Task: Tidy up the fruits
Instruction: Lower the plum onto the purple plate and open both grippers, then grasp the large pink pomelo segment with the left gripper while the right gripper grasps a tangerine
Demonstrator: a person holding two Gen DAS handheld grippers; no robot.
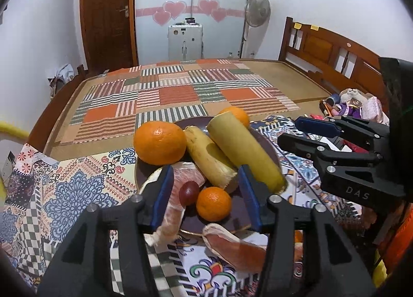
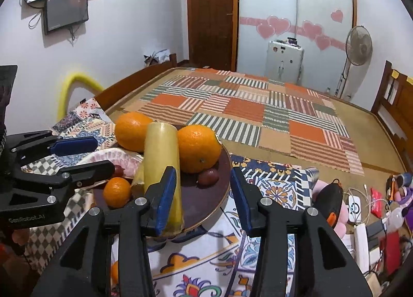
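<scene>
Behind the work area lies a bed (image 1: 180,90) with a patchwork cover, and in front of it a patterned cloth (image 1: 77,188) carries a dark round plate (image 2: 216,194) of fruit.

On the plate are two large oranges (image 1: 160,142), a small mandarin (image 1: 213,203), two pale yellow cane-like sticks (image 1: 242,147), a dark red plum (image 1: 189,192) and a pink pomelo wedge (image 1: 178,188). A second pomelo piece (image 1: 232,245) lies off the plate on the cloth, just under the left gripper (image 1: 205,194) and nearer to the camera than its fingertips.

The left gripper stands wide open and holds nothing; the mandarin and the plum sit between its jaws, the pomelo wedge is behind its left jaw. The right gripper (image 2: 204,197) is also wide open and empty; the front stick is partly hidden by its left jaw and bare plate shows between the jaws. A second plum (image 2: 209,176) lies just ahead.

I judge that the gathering of fruit onto the plate is far along, with the loose pomelo piece remaining. The next move probably asks the left gripper to draw back and lower over this piece, then close gently, because the flesh is soft and may tear.
</scene>
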